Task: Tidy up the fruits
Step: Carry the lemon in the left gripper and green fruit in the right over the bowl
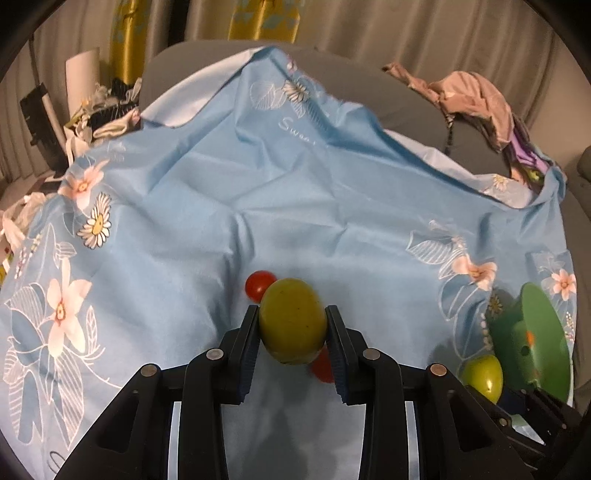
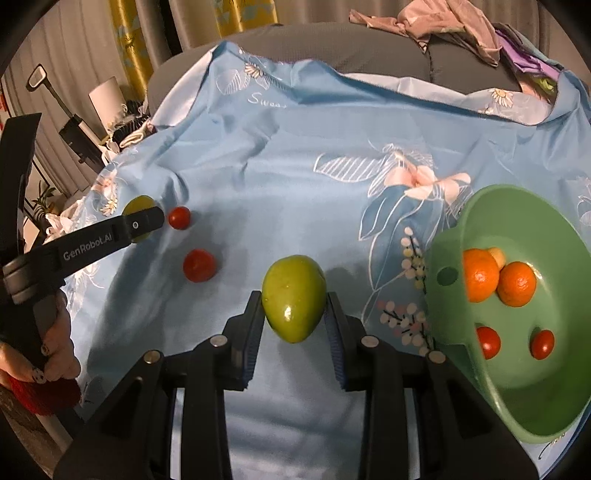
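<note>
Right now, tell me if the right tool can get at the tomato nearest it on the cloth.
Probably not yet: the right tool is shut on a green fruit; the tomato itself lies unobstructed.

Pale pleated curtains (image 1: 369,26) run across the back wall, with yellow patterned drapes (image 1: 127,40) between them. A grey sofa (image 2: 369,44) sits under a light blue floral sheet (image 1: 258,177). Crumpled pinkish clothes (image 1: 476,99) lie on its back. Clutter (image 1: 103,114) piles at left; dim warm light.

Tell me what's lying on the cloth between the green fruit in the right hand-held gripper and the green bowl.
Nothing: only bare flowered cloth separates the green fruit from the green bowl, as the right wrist view shows.
</note>
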Tool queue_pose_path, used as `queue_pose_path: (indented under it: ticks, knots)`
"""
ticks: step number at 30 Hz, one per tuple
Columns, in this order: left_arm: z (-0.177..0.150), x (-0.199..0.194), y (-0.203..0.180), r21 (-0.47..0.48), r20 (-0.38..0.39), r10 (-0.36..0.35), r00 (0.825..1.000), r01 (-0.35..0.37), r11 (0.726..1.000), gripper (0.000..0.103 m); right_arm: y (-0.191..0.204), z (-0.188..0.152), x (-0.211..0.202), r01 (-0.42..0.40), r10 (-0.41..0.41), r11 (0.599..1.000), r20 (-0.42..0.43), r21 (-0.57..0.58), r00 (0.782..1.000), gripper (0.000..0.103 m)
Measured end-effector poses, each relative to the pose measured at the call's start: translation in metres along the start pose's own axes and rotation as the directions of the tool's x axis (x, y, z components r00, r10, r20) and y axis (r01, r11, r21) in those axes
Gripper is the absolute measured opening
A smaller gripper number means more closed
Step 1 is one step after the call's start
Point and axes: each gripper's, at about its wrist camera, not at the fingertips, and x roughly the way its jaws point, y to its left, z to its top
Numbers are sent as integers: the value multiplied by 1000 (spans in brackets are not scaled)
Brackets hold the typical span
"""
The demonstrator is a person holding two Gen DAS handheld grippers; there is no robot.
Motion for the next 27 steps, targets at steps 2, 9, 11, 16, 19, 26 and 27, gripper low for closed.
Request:
queue_pose_path:
  ticks: [2,9,11,16,19,26,27]
  knots:
    - [0,-7,-3,6,15,-14,1000,13,1000,35,-2,1,-5,-1,1,1000,17,7,1000,33]
    - [-1,-35,-19,40,76,-74,994,71,997,35,-11,4,-27,-19,17,999,79,31,997,33]
    - [-1,-45,-26,55,96,-100,990,95,994,35,-14,5,-36,-26,22,999,101,42,995,33]
    - [-3,-66,-47,116,134,-161,978,146,983,35,-30,7,-55,-22,9,996,155,84,988,33]
    - [-4,-75,-63,155,142,-203,969,181,971,35,-43,7,-64,-21,0,993,181,115,984,33]
    - [-4,-81,-102,210,139,-283,949,251,945,35,-85,4,-88,8,-63,973,235,231,970,33]
    - [-4,-80,-108,216,136,-293,947,260,941,35,-92,3,-91,19,-80,967,236,252,968,33]
